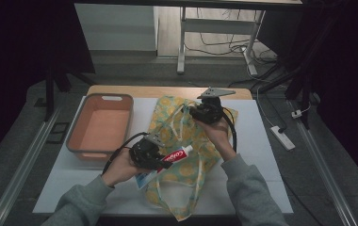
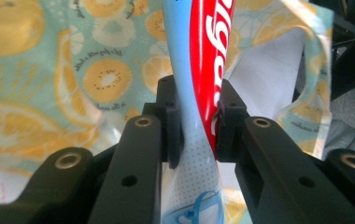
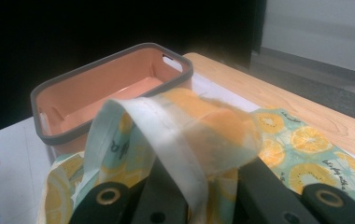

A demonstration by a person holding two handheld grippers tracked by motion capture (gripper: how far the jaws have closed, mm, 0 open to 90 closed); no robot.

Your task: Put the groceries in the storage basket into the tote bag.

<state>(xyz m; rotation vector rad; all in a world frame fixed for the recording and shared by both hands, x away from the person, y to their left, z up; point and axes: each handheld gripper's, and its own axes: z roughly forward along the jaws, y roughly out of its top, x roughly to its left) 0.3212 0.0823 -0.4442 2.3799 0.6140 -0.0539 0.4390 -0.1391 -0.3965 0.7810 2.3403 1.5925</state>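
A cloth bag (image 1: pixel 186 155) printed with orange slices lies across the white table top. My left gripper (image 1: pixel 164 162) is shut on a red and blue toothpaste tube (image 1: pixel 177 154), whose white cap end points right over the bag. In the left gripper view both pads pinch the toothpaste tube (image 2: pixel 199 93) above the bag cloth (image 2: pixel 73 70). My right gripper (image 1: pixel 197 113) sits at the bag's far end, shut on the bag's rim and handle strap. The strap and cloth (image 3: pixel 175 135) drape over its jaws in the right gripper view.
An orange bin (image 1: pixel 102 125) with a grey rim stands at the left of the table, and the same bin (image 3: pixel 115 84) shows empty. The white table top (image 1: pixel 262 155) has bare room at right. A power strip (image 1: pixel 283 137) lies on the floor.
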